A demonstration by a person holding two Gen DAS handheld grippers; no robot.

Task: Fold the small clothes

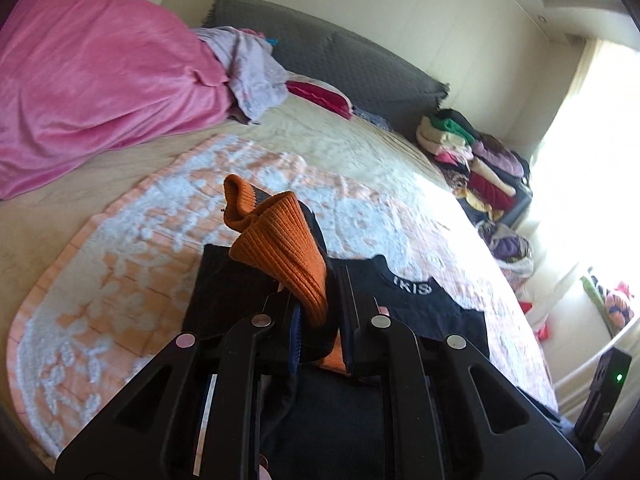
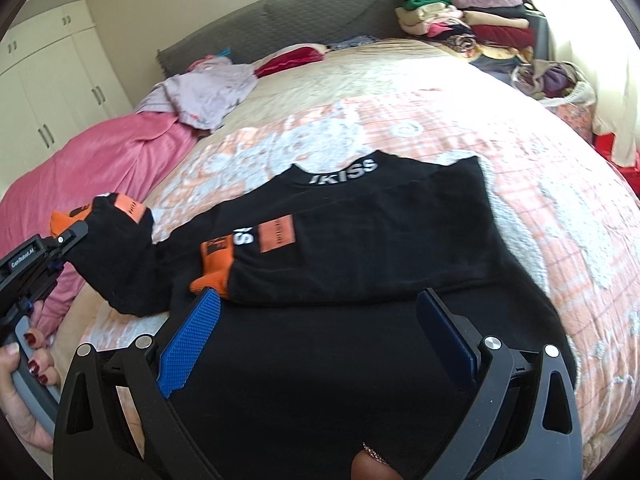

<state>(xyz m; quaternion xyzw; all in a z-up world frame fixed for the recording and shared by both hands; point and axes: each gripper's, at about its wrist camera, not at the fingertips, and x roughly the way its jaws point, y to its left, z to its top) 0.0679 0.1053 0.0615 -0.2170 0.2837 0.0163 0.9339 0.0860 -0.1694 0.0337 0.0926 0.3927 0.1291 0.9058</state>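
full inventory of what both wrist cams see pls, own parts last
black sweatshirt: 1, black with orange cuffs, flat on bedspread
sleeve cuff: 1, orange, in left gripper
bedspread: 1, peach and white, on bed
blanket: 1, pink, far side of bed
lilac garment: 1, crumpled beside blanket
headboard: 1, grey
clothes pile: 1, mixed colours, bed corner
left gripper: shut on cuff
right gripper: open, above sweatshirt
hand: 1, on left gripper's handle

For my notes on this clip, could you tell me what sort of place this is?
Most likely a home bedroom: a wide bed with a grey headboard, built-in wardrobes along the wall, and stacks of folded clothes at the far side.
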